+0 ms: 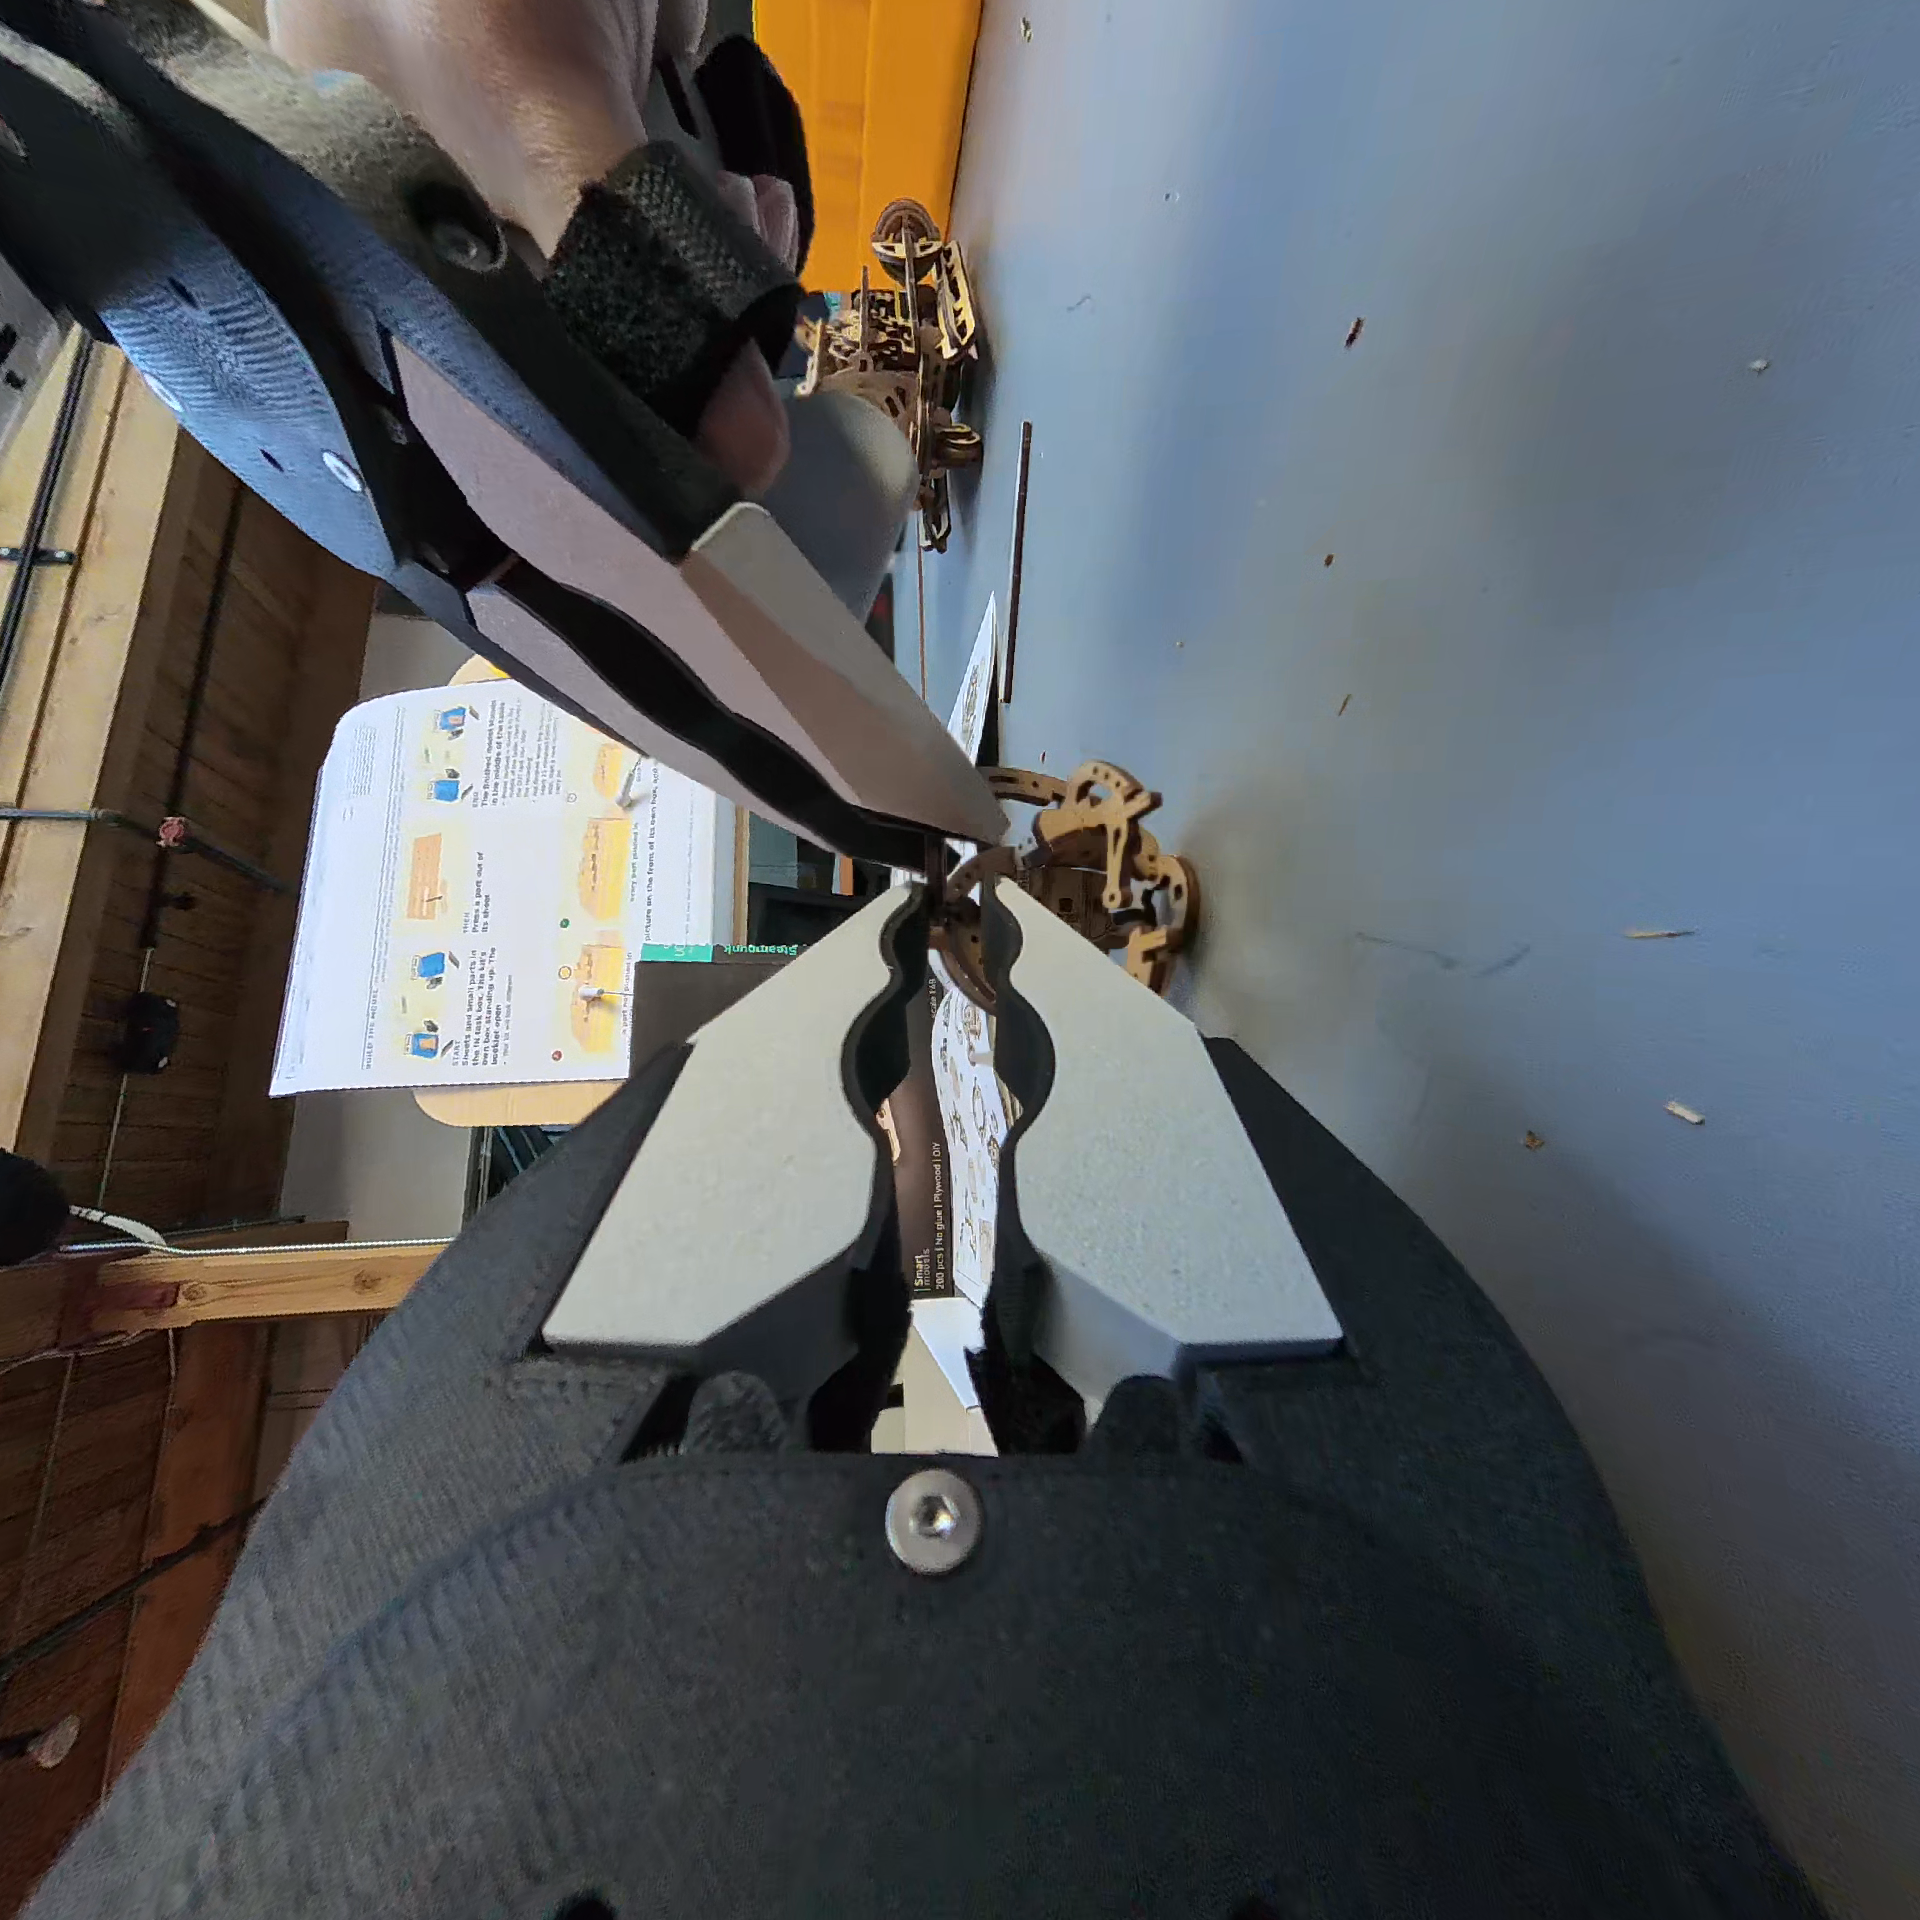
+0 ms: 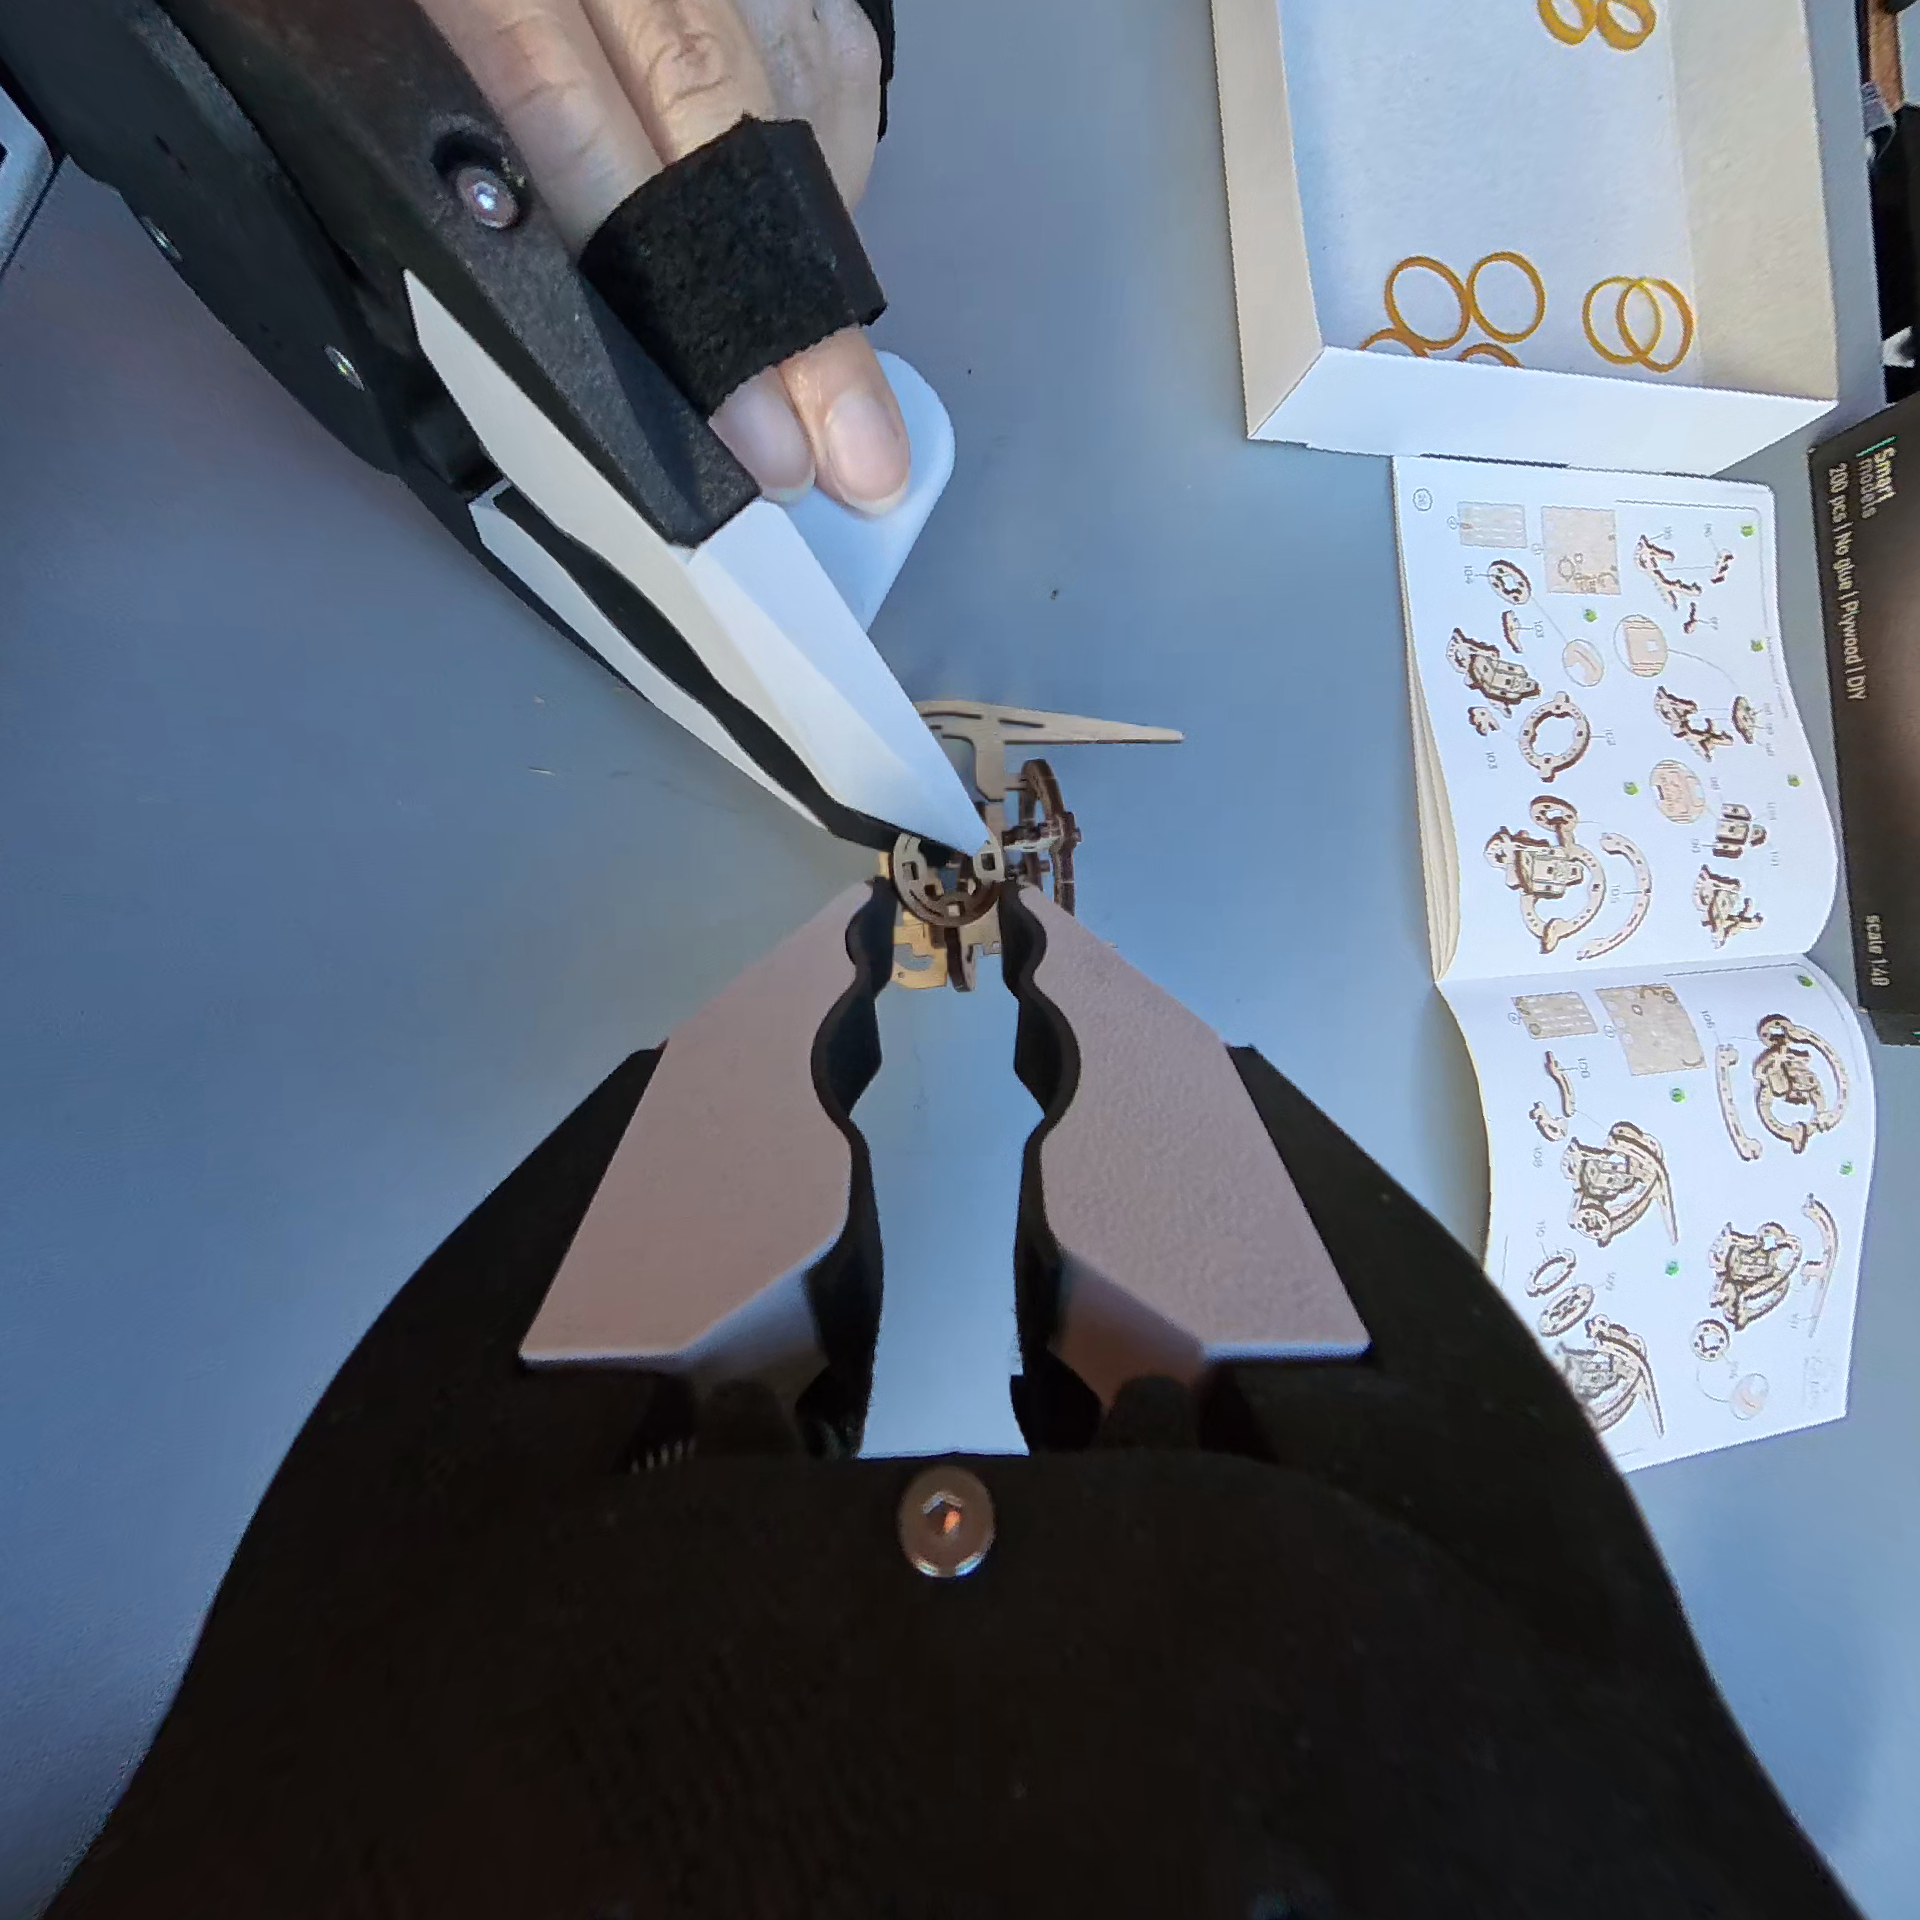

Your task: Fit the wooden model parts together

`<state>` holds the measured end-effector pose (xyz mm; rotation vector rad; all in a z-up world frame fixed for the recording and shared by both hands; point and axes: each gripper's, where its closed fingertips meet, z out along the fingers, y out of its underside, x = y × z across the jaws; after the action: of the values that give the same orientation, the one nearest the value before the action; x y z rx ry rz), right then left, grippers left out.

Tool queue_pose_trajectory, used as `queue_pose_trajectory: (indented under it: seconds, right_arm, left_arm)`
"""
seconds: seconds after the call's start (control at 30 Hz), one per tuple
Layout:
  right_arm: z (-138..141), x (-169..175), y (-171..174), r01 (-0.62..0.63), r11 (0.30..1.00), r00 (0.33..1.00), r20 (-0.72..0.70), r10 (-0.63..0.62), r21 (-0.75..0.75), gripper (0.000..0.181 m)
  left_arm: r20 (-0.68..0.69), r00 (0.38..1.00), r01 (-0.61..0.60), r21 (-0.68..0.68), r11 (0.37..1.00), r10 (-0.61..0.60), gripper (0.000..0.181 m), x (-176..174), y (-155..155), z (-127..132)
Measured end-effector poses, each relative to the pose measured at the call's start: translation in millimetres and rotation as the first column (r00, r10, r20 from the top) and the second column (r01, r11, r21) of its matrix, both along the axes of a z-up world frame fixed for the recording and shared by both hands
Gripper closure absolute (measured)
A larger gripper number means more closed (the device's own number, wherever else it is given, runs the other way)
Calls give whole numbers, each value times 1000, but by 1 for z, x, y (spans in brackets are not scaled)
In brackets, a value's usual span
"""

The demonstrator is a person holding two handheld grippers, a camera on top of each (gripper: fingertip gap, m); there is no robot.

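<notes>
The left gripper (image 1: pixel 951 894) and the right gripper (image 2: pixel 935 904) meet tip to tip over a small wooden model assembly (image 2: pixel 966 883) on the grey table (image 2: pixel 260 935). In the right wrist view, the right gripper's fingers stand narrowly apart and bracket the lower part of the assembly; contact on both sides appears likely, but the grip cannot be confirmed. The left gripper enters that view from the upper left, its fingers drawn to a narrow point on a small ring-shaped wooden part (image 2: pixel 914 868) at the top of the assembly; whether it actually clamps the part cannot be told. In the left wrist view, the left gripper's fingers are nearly together at the tips, with the assembly (image 1: pixel 1101 873) just beyond them, resting on the table (image 1: pixel 1507 727). A second, larger wooden model (image 1: pixel 914 332) stands well apart, farther back. An open instruction booklet (image 2: pixel 1621 935), a white box (image 2: pixel 1507 208) containing yellow rubber bands (image 2: pixel 1455 301), and a dark box (image 2: pixel 1870 727) lie to the right of the work area.
</notes>
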<state>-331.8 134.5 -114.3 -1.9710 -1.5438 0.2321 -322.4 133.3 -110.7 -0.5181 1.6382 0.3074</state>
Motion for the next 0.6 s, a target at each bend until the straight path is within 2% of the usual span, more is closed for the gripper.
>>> queue_pose_trajectory:
  seconds: [0.13, 0.37, 0.5, 0.6]
  right_arm:
    - [4, 6, 0, -7, 1000, 999, -50, 8, 18, 158]
    - [16, 16, -1, -8, 995, 952, -306, -24, -101, 168]
    - [11, 16, 0, -32, 997, 949, -316, 6, -76, 168]
    - [6, 16, 3, -34, 998, 954, -298, 16, -56, 177]
  left_arm:
    - [28, 1000, -4, -8, 1000, 4, 174, -1, 1, 3]
    - [43, 999, -12, 7, 1000, 12, 174, -1, 3, 4]
    - [54, 998, -16, 7, 1000, 16, 174, -1, 3, 5]
    - [59, 998, -20, 13, 1000, 19, 174, -2, 4, 6]
